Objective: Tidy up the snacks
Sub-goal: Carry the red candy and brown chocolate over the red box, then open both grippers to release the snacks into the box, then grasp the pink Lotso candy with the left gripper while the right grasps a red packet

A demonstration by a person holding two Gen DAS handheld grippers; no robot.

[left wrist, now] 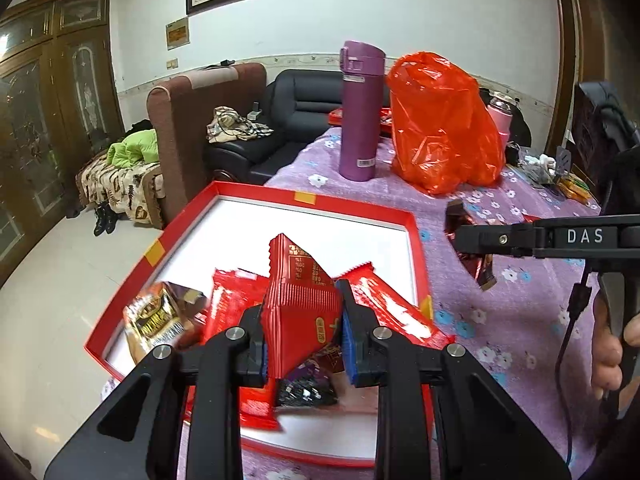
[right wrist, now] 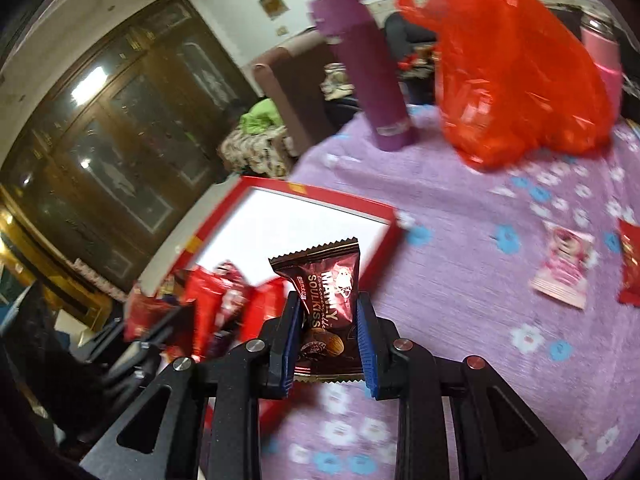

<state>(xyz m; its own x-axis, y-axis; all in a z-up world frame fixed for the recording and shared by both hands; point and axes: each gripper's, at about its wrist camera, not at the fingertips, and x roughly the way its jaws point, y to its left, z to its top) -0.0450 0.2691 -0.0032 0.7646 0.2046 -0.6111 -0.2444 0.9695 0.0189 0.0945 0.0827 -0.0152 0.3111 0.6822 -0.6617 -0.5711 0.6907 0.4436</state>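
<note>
Left gripper point(left wrist: 304, 332): clenched on red snack packet point(left wrist: 298, 300), held above red tray point(left wrist: 416, 240).
Right gripper point(right wrist: 330, 336): clamped on brown chocolate packet point(right wrist: 326, 304), over purple floral tablecloth point(right wrist: 480, 280), beside tray's right rim.

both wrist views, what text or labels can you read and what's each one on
"DAS": white letters on the right gripper.
"MANLY" and "SOULKISS": on the dark brown snack packet it grips.
Red snack packet in the left gripper: printed table and yellow badge, too small to read.
Purple flask label and gold packet: blurred, unreadable.
</note>
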